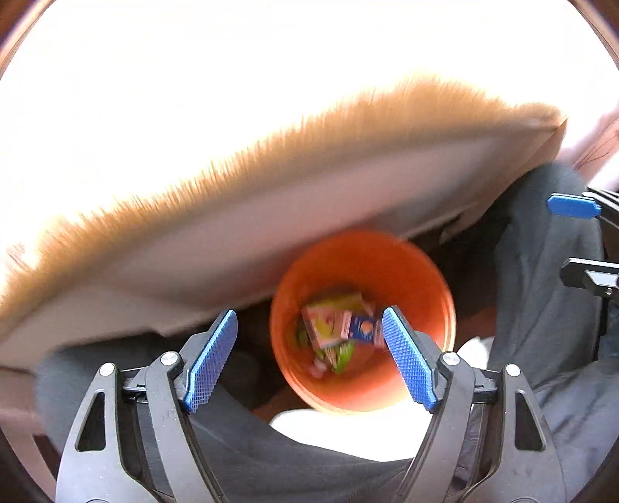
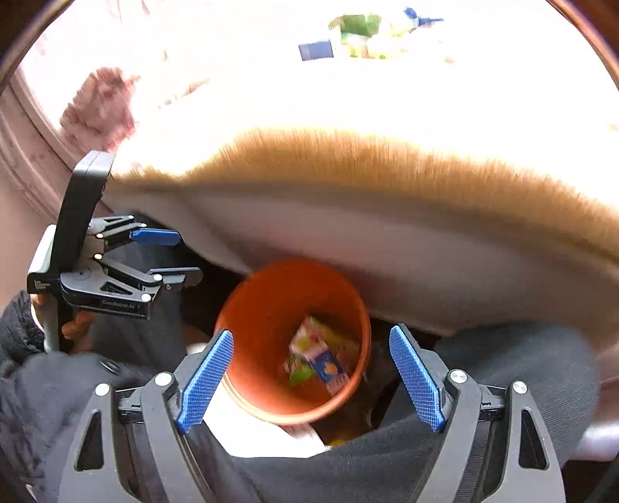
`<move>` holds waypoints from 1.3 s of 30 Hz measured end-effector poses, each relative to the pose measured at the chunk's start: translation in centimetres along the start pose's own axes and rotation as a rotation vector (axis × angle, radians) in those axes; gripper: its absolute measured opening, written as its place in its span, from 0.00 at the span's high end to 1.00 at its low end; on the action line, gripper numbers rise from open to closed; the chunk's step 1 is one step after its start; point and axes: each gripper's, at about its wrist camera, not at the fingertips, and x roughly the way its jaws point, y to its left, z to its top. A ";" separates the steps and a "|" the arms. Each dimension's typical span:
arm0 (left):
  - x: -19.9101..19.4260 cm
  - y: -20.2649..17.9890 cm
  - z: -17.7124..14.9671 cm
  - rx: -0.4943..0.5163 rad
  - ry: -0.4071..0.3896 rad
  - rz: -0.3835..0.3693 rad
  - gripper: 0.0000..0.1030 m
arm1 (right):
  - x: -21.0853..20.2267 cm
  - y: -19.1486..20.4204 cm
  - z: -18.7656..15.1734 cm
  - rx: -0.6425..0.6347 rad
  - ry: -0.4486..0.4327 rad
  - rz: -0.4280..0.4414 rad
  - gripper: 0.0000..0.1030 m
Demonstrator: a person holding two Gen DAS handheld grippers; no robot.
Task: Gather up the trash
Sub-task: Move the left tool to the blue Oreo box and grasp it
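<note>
1. The left hand-held gripper (image 1: 309,358) stood released above the orange bucket (image 1: 418,278), with nothing between its blue pads.
2. The right hand-held gripper (image 2: 311,377) was released too and empty, and it also pointed down at the bucket.
3. Several pieces of trash (image 1: 340,329) lay on the bottom of the bucket: a yellow-green packet and a small blue and white carton. This part of the task looked done.
4. On the bright tabletop (image 2: 464,96), well apart from the bucket, more trash (image 2: 359,36) was waiting: something dark blue, something green and something pale.
5. I judged the task partly finished, because those far pieces were not yet collected.
</note>
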 end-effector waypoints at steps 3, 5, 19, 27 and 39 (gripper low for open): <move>-2.9 0.2 1.7 0.006 -0.110 0.019 0.20 | -2.4 0.2 0.9 0.005 -0.100 0.003 0.18; -4.3 0.6 3.3 -0.010 -0.174 0.031 0.20 | -4.0 0.3 1.8 0.015 -0.166 0.005 0.17; -3.4 5.3 21.4 -0.259 -0.323 0.117 0.13 | -6.7 -0.1 4.0 0.099 -0.366 0.021 0.13; 0.4 6.5 26.6 -0.329 -0.289 0.151 0.13 | -6.0 -1.1 4.4 0.071 -0.371 -0.001 0.12; 4.7 8.5 28.5 -0.392 -0.209 0.172 0.13 | -4.9 -3.6 5.0 0.142 -0.365 0.023 0.12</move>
